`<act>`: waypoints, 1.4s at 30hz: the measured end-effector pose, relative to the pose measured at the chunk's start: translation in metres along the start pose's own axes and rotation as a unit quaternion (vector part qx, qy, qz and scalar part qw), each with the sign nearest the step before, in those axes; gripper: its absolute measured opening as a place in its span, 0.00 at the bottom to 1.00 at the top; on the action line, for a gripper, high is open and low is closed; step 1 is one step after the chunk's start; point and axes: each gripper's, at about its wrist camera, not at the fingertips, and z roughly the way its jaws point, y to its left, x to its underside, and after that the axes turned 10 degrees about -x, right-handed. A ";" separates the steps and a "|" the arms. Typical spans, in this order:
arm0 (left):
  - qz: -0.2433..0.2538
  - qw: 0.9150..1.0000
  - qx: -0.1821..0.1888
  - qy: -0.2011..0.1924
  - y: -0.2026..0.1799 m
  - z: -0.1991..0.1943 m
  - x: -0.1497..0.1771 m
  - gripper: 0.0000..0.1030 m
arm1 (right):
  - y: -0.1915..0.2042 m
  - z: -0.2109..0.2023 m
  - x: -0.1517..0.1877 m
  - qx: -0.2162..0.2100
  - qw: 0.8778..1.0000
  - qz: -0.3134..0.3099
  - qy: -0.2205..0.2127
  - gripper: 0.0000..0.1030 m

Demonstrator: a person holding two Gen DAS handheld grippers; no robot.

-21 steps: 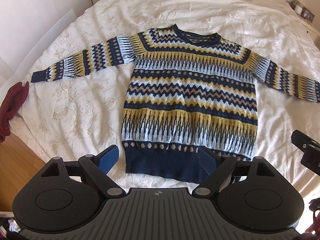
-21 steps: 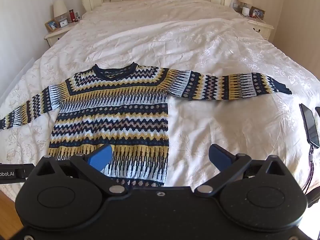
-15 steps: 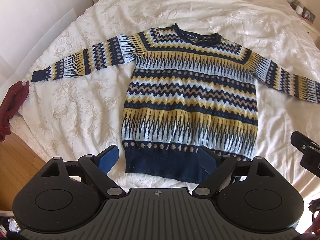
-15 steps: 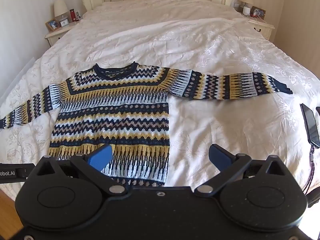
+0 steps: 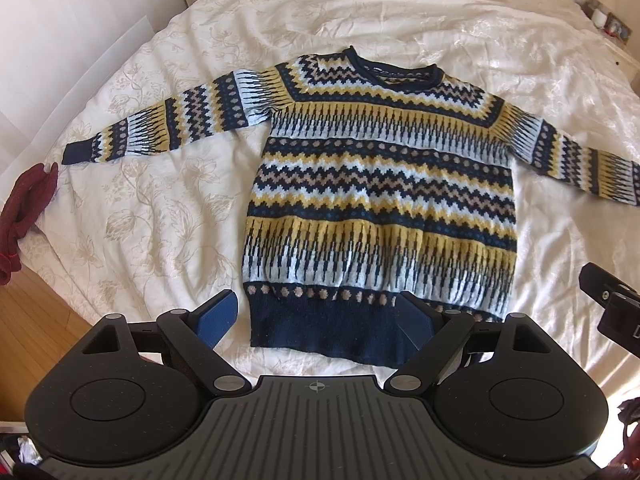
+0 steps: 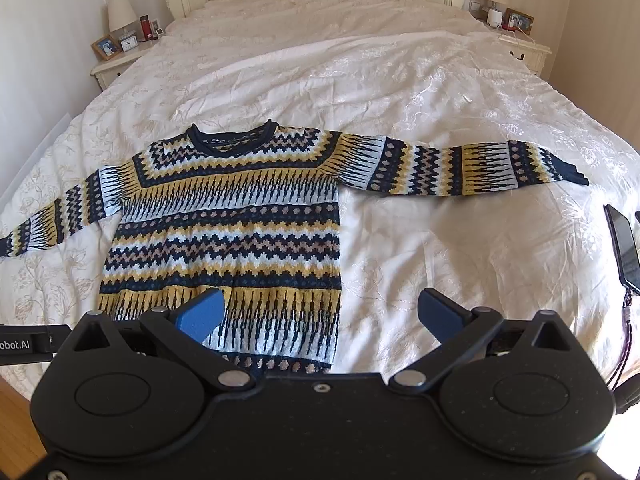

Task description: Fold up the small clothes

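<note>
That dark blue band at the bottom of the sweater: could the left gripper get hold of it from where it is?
Probably yes. The left gripper is open, its fingers straddling the hem of the sweater, which lies flat on the bed. Nothing lies between them.

The left black two-finger claw (image 5: 316, 320) is held level and pointing forward, its two blue-padded fingers (image 5: 216, 317) spread wide apart with nothing gripped between them. The right black two-finger claw (image 6: 320, 314) is posed the same way, its blue-padded fingers (image 6: 202, 314) also splayed far apart and empty. The two claws sit side by side at about the same height: a black part of the right claw shows at the right edge of the left wrist view, and a black bar of the left claw shows at the left edge of the right wrist view.
</note>
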 end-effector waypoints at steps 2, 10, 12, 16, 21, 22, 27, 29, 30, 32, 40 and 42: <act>0.000 1.000 0.000 0.001 0.000 0.000 0.000 0.83 | 0.000 0.000 0.000 0.000 1.000 0.000 0.000 0.99; 0.000 1.000 -0.001 0.001 0.001 0.003 0.001 0.83 | 0.002 0.002 -0.001 -0.001 1.000 0.000 0.001 0.99; -0.001 1.000 -0.001 0.002 0.002 0.004 0.000 0.83 | 0.003 0.003 -0.001 -0.001 1.000 0.001 0.002 0.99; -0.002 1.000 -0.002 0.004 0.004 0.008 -0.001 0.83 | 0.005 0.005 -0.001 -0.001 1.000 -0.001 0.003 0.99; -0.001 1.000 -0.004 0.012 0.006 0.015 -0.007 0.83 | 0.007 0.006 -0.001 -0.001 1.000 -0.001 0.005 0.99; -0.001 1.000 -0.004 0.013 0.006 0.015 -0.007 0.83 | 0.008 0.007 -0.001 -0.001 1.000 -0.001 0.007 0.99; 0.001 1.000 -0.006 0.019 0.006 0.019 -0.010 0.83 | 0.013 0.015 -0.006 -0.002 1.000 0.001 0.015 0.99; 0.002 1.000 -0.006 0.022 0.007 0.020 -0.011 0.83 | 0.014 0.018 -0.007 -0.003 1.000 0.003 0.020 0.99; 0.002 1.000 -0.006 0.023 0.006 0.021 -0.012 0.83 | 0.014 0.019 -0.007 -0.004 1.000 0.003 0.022 0.99; 0.003 1.000 -0.006 0.025 0.007 0.022 -0.013 0.83 | 0.016 0.020 -0.008 -0.004 1.000 0.002 0.026 0.99; 0.005 0.999 -0.003 0.034 0.011 0.030 -0.020 0.83 | 0.023 0.027 -0.013 -0.002 0.999 0.000 0.035 0.99; 0.006 0.999 -0.002 0.035 0.012 0.032 -0.022 0.83 | 0.025 0.030 -0.015 0.001 0.999 0.001 0.039 0.99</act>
